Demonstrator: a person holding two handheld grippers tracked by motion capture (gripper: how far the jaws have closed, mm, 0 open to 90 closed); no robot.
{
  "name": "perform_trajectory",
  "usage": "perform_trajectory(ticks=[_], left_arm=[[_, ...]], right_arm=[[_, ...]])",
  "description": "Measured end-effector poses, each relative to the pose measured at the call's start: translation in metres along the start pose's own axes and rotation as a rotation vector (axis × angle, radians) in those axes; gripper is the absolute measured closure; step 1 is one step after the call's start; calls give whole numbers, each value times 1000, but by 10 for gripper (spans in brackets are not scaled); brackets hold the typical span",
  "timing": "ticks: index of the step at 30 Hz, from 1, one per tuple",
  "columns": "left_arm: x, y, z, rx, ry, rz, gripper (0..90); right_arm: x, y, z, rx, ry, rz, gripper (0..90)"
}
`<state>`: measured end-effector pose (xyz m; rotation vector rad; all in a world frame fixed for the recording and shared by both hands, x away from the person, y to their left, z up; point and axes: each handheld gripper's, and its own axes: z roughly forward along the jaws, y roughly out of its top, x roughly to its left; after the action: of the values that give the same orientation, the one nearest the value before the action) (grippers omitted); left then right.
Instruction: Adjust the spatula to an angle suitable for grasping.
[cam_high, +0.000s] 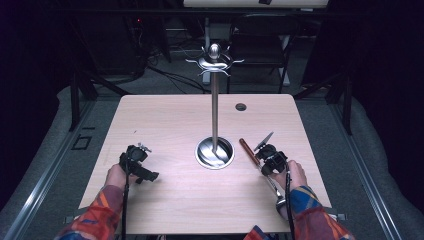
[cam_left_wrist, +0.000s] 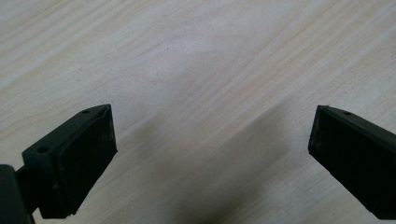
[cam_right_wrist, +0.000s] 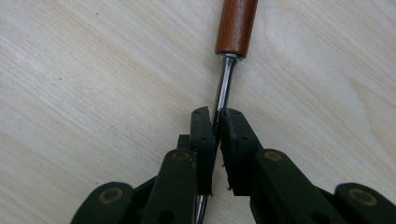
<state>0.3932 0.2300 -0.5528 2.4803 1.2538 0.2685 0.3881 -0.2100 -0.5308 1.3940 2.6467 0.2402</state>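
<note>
This looks like a lab or recording room. A bare wooden worktop (cam_high: 165, 125) stands alone on grey carpet (cam_high: 370, 150). Behind the worktop lie loose cables (cam_high: 170, 75), a black chair (cam_high: 260, 47) and dark metal frames (cam_high: 82, 85), all in dim light.

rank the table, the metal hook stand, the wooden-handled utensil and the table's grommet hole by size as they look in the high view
1. table
2. metal hook stand
3. wooden-handled utensil, partly hidden under the right tool, so its full length is unsure
4. grommet hole
</note>
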Motion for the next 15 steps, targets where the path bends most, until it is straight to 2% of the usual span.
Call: perform_trajectory(ticks=[2,3,4,9,10,12,15], left_arm=[[-1,0,0,-3,3,-1,8],[-1,0,0,-2,2,-1,8],[-1,0,0,2,-1,-1,8],[-3,0,-1,-1,4,1,8],[-4,0,-1,0,6,3,8],[-4,0,-1,6,5,6,8],[-4,-1,-1,7,3,8,8]], right_arm=[[-1,1,0,1,0,2,828],[-2,2,-1,20,-5,-6,827],[-2,1,1,-8,5,19,825],[-4,1,4,-24,18,55,821],[-6,3,3,-18,24,44,823],[-6,4,5,-45,26,64,828],[-7,7,2,-35,27,51,836]])
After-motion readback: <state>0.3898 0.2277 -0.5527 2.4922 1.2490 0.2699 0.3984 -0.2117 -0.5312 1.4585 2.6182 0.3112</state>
